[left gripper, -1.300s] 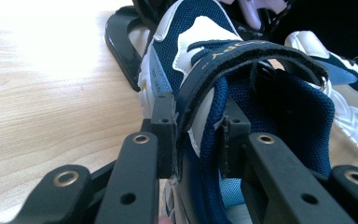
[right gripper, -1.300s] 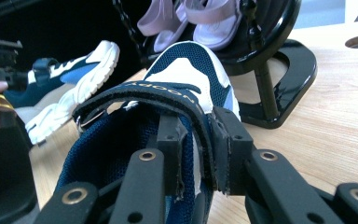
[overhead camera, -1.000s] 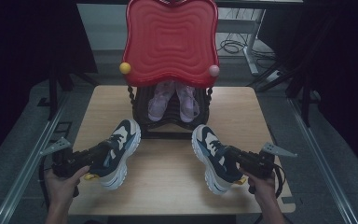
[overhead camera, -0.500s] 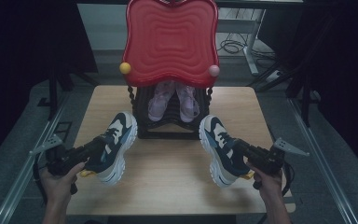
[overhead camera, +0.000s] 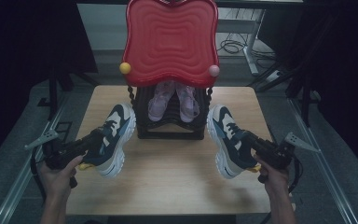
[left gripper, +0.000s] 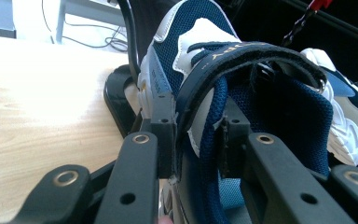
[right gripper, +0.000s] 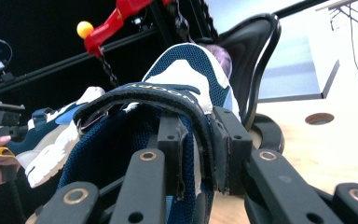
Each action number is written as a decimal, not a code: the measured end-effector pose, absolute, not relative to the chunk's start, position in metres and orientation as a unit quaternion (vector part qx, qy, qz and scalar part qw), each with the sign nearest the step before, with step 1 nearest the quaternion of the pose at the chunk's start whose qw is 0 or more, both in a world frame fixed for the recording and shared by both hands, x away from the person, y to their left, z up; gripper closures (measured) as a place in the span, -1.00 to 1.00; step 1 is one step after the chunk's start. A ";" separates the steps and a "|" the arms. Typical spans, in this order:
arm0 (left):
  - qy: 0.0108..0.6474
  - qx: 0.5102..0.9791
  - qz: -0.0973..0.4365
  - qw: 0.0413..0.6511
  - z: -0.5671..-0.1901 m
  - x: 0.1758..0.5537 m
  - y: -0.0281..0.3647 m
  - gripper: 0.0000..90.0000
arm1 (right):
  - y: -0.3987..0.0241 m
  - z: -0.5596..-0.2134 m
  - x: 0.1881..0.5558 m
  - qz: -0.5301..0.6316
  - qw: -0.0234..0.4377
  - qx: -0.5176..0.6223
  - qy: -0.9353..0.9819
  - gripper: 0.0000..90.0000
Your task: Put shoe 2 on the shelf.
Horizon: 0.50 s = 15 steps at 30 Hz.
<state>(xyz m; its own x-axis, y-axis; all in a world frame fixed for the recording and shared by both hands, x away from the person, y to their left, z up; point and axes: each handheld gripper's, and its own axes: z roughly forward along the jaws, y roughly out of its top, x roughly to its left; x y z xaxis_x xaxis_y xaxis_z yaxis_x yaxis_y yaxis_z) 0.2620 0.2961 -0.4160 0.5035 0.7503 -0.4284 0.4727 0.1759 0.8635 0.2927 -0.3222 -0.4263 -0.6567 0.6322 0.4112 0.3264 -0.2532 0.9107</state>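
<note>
Two navy, blue and white sneakers are held up off the wooden table [overhead camera: 168,186]. The left sneaker [overhead camera: 114,137] hangs left of the black rack [overhead camera: 168,130], with my left gripper [overhead camera: 91,144] shut on its collar; one jaw sits inside the shoe, the other outside [left gripper: 193,135]. The right sneaker [overhead camera: 228,142] hangs right of the rack, toe pointing toward it, and my right gripper [overhead camera: 254,149] is shut on its collar wall the same way [right gripper: 196,149]. Both shoes carry a navy strap across the top.
A black shoe rack stands mid-table under a wavy red top [overhead camera: 170,39] with a yellow ball [overhead camera: 125,68] and a pink ball [overhead camera: 213,71]. A pair of translucent pink sandals [overhead camera: 173,100] rests on its shelf. Dark floor and metal frames surround the table.
Both sneakers have risen and moved forward toward the rack's sides. The right one has travelled more, climbing and closing in on the rack's right side.
</note>
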 end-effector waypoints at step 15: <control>0.488 0.611 0.129 0.610 -0.400 0.276 0.305 0.62 | -0.324 -0.404 0.308 0.700 0.134 0.395 0.580 0.64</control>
<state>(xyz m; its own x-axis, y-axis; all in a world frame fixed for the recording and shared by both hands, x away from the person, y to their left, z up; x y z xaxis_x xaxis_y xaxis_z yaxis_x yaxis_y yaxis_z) 0.2757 0.3050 -0.3999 0.4909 0.7538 -0.4369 0.4377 0.2202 0.8717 0.3079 -0.3240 -0.4036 -0.6528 0.6451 0.3971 0.2706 -0.2910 0.9177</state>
